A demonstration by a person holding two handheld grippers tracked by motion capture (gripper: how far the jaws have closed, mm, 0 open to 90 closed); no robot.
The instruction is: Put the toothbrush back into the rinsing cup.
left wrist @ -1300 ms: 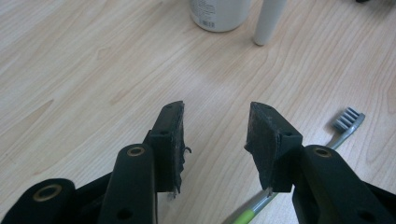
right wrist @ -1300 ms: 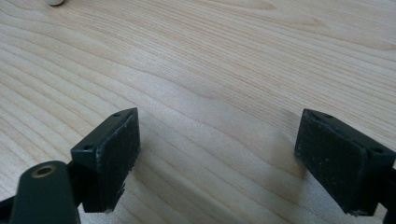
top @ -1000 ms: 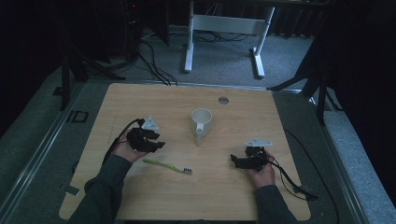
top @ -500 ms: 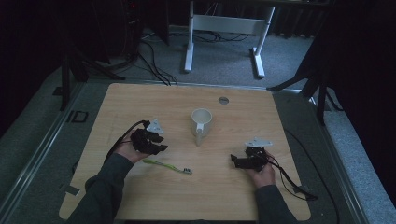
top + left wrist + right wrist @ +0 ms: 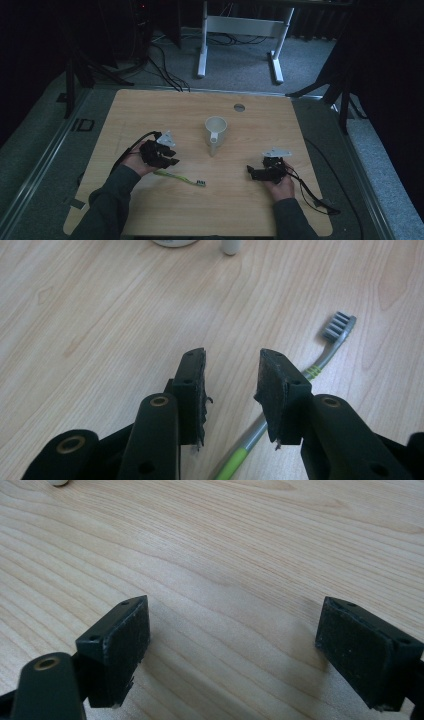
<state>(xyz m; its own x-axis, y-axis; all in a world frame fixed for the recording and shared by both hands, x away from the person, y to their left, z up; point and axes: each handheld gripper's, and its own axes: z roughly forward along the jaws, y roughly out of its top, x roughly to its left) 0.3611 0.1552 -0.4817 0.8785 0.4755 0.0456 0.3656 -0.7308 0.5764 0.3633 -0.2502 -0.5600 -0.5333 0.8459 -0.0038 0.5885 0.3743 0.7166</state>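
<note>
Narrowing its jaws, left tool (image 5: pixel 232 390) is straddling the toothbrush (image 5: pixel 280 410) handle, not yet pinching; right tool (image 5: pixel 250 655) is idling spread at four o'clock; squeezing likely follows.

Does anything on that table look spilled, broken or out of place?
Nothing spilled or broken. The white mug stands upright mid-table. The toothbrush lies flat on the bare wood, an odd neighbour for a mug; the left gripper sits over its handle, jaws closing in but apart.
</note>
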